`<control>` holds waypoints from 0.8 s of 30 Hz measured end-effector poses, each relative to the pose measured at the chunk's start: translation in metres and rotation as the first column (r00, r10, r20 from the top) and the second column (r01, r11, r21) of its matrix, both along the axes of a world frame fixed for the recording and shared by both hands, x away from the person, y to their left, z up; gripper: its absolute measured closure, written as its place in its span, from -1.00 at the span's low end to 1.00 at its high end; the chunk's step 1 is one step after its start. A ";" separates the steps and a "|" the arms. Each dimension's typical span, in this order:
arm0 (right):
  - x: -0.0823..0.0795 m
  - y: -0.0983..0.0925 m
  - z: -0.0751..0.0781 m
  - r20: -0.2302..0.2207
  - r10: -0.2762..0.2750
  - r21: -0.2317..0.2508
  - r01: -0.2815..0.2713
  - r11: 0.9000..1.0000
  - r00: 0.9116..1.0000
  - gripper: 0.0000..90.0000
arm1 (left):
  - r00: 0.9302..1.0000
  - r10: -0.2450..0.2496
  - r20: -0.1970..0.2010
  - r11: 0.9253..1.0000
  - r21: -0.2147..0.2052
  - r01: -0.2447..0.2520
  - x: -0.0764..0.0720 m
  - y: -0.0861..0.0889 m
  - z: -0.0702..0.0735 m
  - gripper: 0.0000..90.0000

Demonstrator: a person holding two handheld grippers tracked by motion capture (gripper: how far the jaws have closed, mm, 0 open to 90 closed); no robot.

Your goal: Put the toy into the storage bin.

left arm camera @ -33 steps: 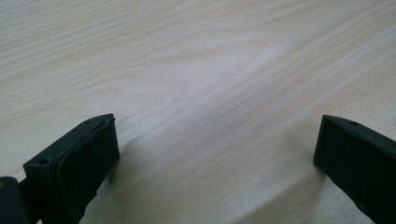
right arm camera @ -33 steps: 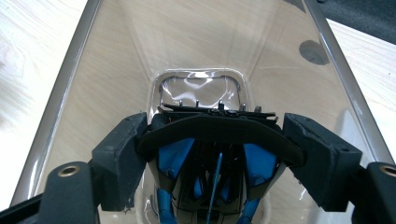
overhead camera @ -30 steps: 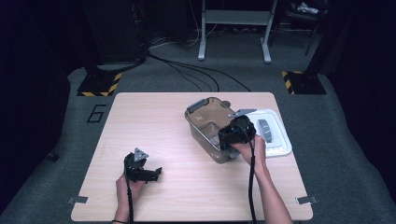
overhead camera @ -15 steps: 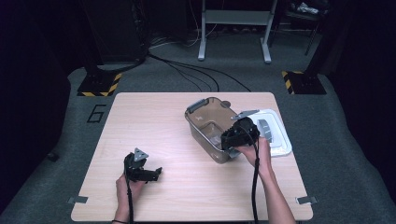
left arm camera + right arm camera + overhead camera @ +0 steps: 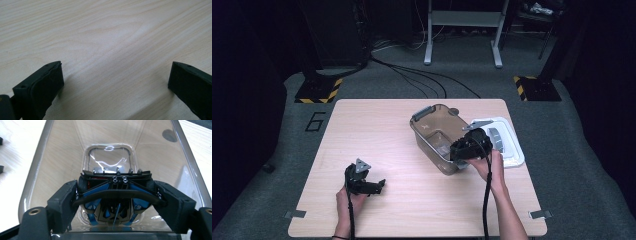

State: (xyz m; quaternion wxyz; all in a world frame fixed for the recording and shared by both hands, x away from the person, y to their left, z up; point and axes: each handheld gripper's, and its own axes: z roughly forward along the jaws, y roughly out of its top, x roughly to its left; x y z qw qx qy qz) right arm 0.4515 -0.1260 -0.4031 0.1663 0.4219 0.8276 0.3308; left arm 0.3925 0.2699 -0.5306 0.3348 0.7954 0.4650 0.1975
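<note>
A clear brown-tinted plastic tub (image 5: pixel 432 131) stands right of the table's middle. My right gripper (image 5: pixel 464 150) reaches into it at its near right end. In the right gripper view, the tub's rim (image 5: pixel 37 162) frames a blue and black toy car (image 5: pixel 112 210). My right gripper (image 5: pixel 116 190) is shut on the car, pads against both sides; its jaws have just eased a little wider with the car still between them. My left gripper (image 5: pixel 374 186) rests on the table at the near left, open (image 5: pixel 116 75), with only bare wood between its fingers.
A white lid (image 5: pixel 507 145) lies flat just right of the tub, near the table's right edge. The wooden table (image 5: pixel 377 125) stretches bare to the left and back. Dark floor with cables surrounds it.
The right gripper has shifted slightly at the tub's near end with the car in it. The left gripper has not moved.
</note>
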 end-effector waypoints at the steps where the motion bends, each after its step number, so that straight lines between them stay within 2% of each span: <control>1: 0.001 0.000 0.000 0.002 0.000 -0.005 0.000 1.000 1.000 -0.52 | 1.000 -0.001 -0.004 1.000 0.003 0.001 0.000 0.000 0.000 -1.00; 13: 0.001 -0.001 0.000 0.004 0.002 -0.008 -0.002 1.000 1.000 -0.53 | 1.000 0.001 0.003 1.000 0.000 -0.001 0.000 0.000 0.000 -1.00; 17: 0.001 -0.001 0.000 0.003 0.004 -0.007 -0.004 1.000 1.000 -0.57 | 1.000 -0.002 -0.005 1.000 0.002 0.002 0.000 0.000 0.000 -1.00; 24: -0.001 -0.003 0.000 0.008 0.007 0.001 -0.007 1.000 1.000 -0.80 | 1.000 -0.002 -0.005 1.000 0.003 0.002 0.000 0.000 0.000 -1.00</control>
